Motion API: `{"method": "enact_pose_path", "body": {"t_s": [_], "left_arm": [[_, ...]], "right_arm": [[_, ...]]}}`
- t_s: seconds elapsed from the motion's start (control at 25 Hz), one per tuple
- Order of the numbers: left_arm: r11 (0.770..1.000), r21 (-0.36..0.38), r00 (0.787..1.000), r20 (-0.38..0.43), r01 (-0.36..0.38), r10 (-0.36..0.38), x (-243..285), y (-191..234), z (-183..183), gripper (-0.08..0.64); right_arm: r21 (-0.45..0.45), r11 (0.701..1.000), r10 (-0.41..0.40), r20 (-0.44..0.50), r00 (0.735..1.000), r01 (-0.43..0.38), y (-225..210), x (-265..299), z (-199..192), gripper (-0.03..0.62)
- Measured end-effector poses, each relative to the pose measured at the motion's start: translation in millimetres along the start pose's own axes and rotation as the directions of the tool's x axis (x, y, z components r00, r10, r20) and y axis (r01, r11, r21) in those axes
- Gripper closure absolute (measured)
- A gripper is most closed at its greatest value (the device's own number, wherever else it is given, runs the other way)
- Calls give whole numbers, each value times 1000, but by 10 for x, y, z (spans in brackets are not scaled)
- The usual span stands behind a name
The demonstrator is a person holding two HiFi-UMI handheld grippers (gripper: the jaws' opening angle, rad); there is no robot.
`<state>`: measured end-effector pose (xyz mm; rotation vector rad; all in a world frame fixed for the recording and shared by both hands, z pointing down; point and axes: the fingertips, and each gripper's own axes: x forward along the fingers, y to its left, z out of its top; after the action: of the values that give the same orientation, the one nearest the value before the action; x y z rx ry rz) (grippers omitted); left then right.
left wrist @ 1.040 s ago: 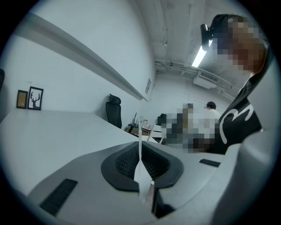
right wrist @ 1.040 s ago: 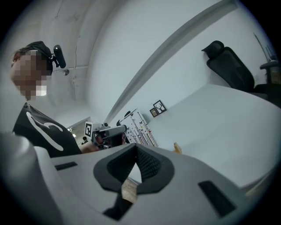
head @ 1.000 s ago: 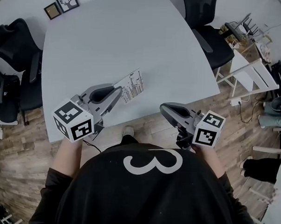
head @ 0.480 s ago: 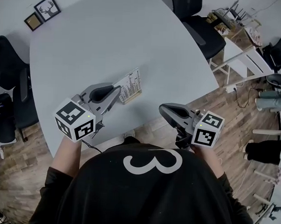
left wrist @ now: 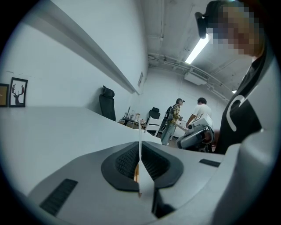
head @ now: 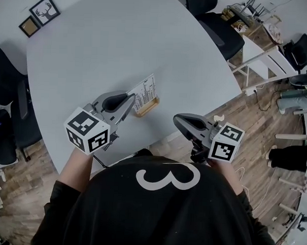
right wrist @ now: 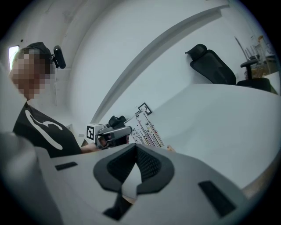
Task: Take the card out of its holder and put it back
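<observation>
Left gripper view shows us the left gripper (left wrist: 139, 149) with its jaws pressed together on the card (left wrist: 139, 129), which we see edge-on. We find the right gripper (right wrist: 136, 149) closed on nothing, held beside the near edge of the table (head: 121, 42). Just beyond the left tips, the card's lower edge meets the wooden holder (head: 148, 107); whether it sits in the slot we cannot tell. We judge the cycle unfinished: either seating and release are outstanding, or the draw has not begun
</observation>
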<state>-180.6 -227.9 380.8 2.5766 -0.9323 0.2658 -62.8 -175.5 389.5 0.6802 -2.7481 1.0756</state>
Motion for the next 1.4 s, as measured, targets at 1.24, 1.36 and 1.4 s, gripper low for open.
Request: {"method": "enact_pose_path", "body": {"t_s": [1.24,1.36,1.4], "left_arm": [[999,46,1000,9,-27,27,43,11,-147,537],[999,41,1000,4,-27,27,39,23,-190,537],[999,43,1000,0,-26,26,46,19,-207,537]], "right_arm": [[55,998,-19,25,1000,17,-130,62,-173,586],[56,998,-20,25,999,18,-127,66,-190,586],[56,998,-20,24,999,19,-125,64,-194,586]]}}
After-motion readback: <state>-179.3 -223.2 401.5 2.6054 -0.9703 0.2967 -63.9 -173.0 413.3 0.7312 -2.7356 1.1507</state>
